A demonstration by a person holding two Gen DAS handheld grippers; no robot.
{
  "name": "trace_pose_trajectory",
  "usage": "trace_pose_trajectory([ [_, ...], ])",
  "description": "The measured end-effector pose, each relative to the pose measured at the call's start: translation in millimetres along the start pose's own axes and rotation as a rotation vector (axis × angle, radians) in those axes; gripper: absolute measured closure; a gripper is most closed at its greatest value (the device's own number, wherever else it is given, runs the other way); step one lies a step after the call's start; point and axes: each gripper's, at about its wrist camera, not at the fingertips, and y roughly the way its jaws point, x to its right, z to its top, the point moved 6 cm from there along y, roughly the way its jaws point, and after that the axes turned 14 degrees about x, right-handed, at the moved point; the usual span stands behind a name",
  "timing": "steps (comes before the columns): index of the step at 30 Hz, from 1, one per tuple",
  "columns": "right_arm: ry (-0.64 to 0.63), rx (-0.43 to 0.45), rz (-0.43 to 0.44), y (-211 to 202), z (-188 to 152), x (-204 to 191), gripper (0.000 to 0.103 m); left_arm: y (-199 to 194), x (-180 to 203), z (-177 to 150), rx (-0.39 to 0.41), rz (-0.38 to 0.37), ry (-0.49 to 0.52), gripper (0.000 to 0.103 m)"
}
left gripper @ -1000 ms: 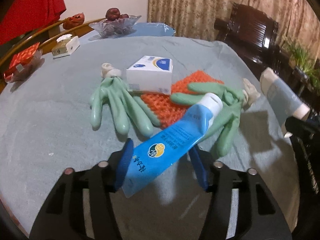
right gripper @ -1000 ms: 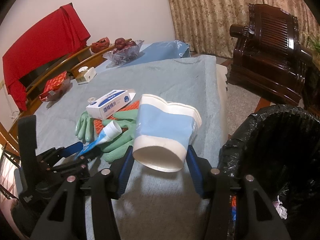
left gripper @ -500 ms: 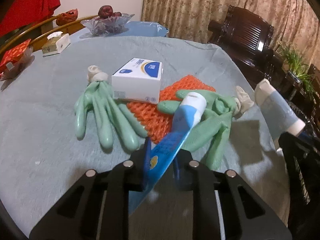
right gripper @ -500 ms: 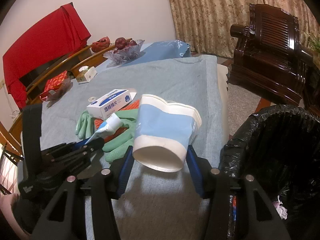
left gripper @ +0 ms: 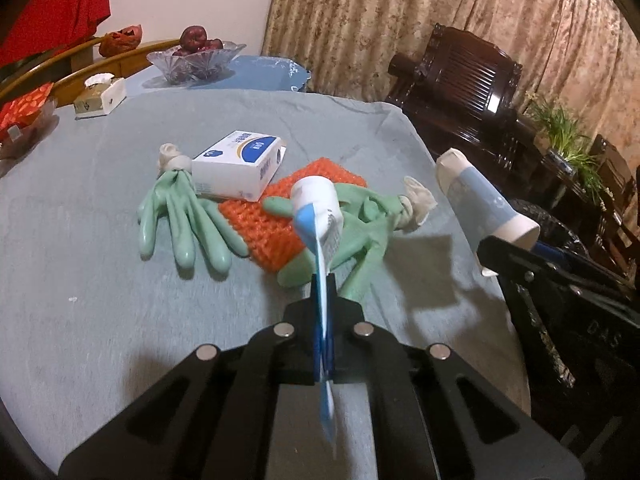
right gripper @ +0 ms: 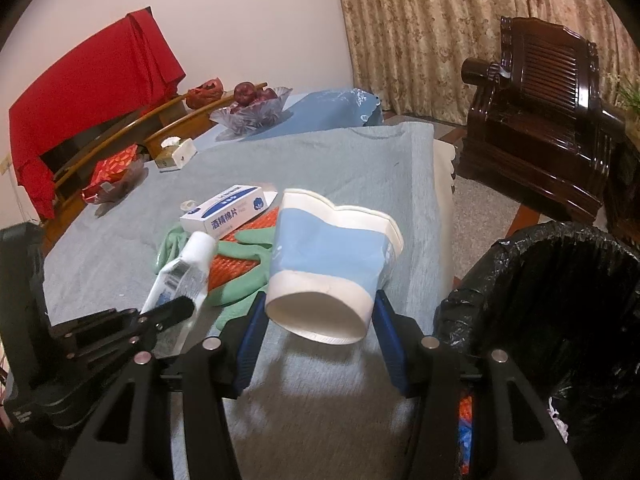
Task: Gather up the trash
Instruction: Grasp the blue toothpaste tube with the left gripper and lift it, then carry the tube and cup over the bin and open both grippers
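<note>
My left gripper (left gripper: pixel 323 280) is shut on a blue and white toothpaste tube (left gripper: pixel 318 216), pinched flat edge-on and held above the table; it also shows in the right wrist view (right gripper: pixel 180 272). My right gripper (right gripper: pixel 316 312) is shut on a squashed blue and white paper cup (right gripper: pixel 328 260), held over the table's right edge beside the black-lined trash bin (right gripper: pixel 560 320). The cup also shows in the left wrist view (left gripper: pixel 476 200). On the grey cloth lie green rubber gloves (left gripper: pixel 184 216), an orange scrubber (left gripper: pixel 280 216) and a white box (left gripper: pixel 236 164).
A glass fruit bowl (left gripper: pixel 196 60), a tissue box (left gripper: pixel 100 96) and a red packet (left gripper: pixel 24 108) stand at the table's far side. A dark wooden armchair (right gripper: pixel 552 128) stands right of the table. The bin holds some trash (right gripper: pixel 464 420).
My left gripper has closed on the toothpaste tube, turned it edge-on and lifted it off the table. The right gripper with the cup has hardly moved.
</note>
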Motion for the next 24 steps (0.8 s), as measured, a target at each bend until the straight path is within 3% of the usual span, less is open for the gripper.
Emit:
trace_pose_trajectory([
  [10, -0.01, 0.051, -0.016, -28.5, 19.1, 4.7, 0.051, -21.2, 18.4, 27.9, 0.063, -0.005, 0.02, 0.102],
  [24, 0.003, 0.143, -0.111, -108.2, 42.3, 53.3, 0.051, -45.8, 104.6, 52.3, 0.117, -0.136, 0.087, 0.102],
])
